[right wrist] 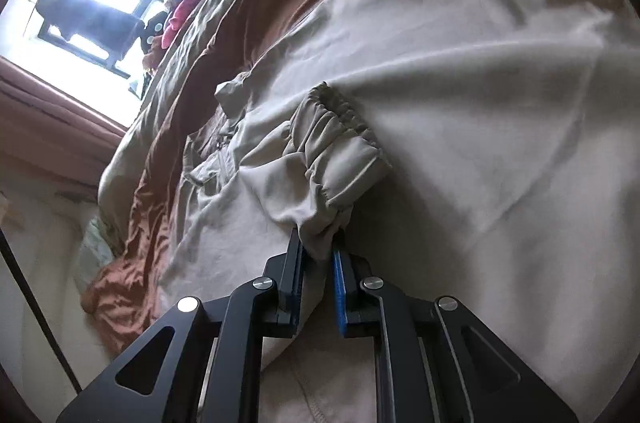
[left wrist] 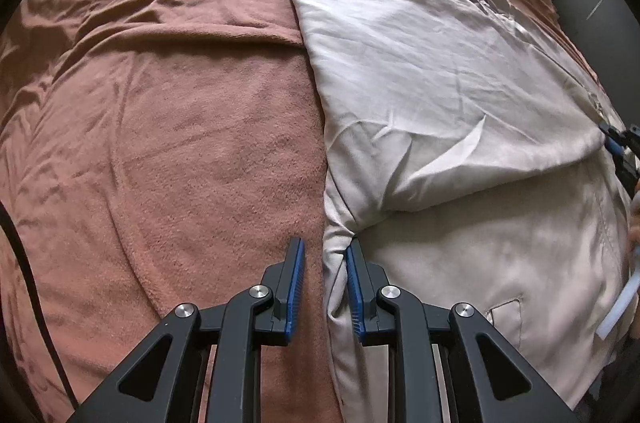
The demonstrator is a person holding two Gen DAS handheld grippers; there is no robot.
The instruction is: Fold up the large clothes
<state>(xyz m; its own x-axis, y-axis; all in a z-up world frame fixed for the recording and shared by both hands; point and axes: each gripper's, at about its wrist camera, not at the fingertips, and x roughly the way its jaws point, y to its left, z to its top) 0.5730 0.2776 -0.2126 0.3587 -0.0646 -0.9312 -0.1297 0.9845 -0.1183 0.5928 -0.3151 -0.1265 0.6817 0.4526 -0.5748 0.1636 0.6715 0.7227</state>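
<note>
The beige jacket (left wrist: 460, 71) lies on the rust blanket (left wrist: 160, 143). The left gripper (left wrist: 325, 251) pinches its side edge; the right gripper (right wrist: 318, 243) clamps the elastic cuff (right wrist: 340, 151). Carry the sleeve flat across the body, keeping the fold taut.

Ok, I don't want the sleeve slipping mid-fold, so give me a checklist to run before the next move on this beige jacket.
1. Right gripper clamped on the sleeve cuff: ok, fabric is pinched between the pads just below the elastic.
2. Left gripper clamped on the beige jacket at its side edge: cannot tell; a ridge of fabric sits between the jaws, but the left pad shows a gap.
3. Sleeve already laid over the body: ok, it lies folded across the jacket.
4. Brown blanket kept out of the left grip: cannot tell, it runs right beside the left pad.
5. Jacket lying flat: not ok, creases remain.
</note>
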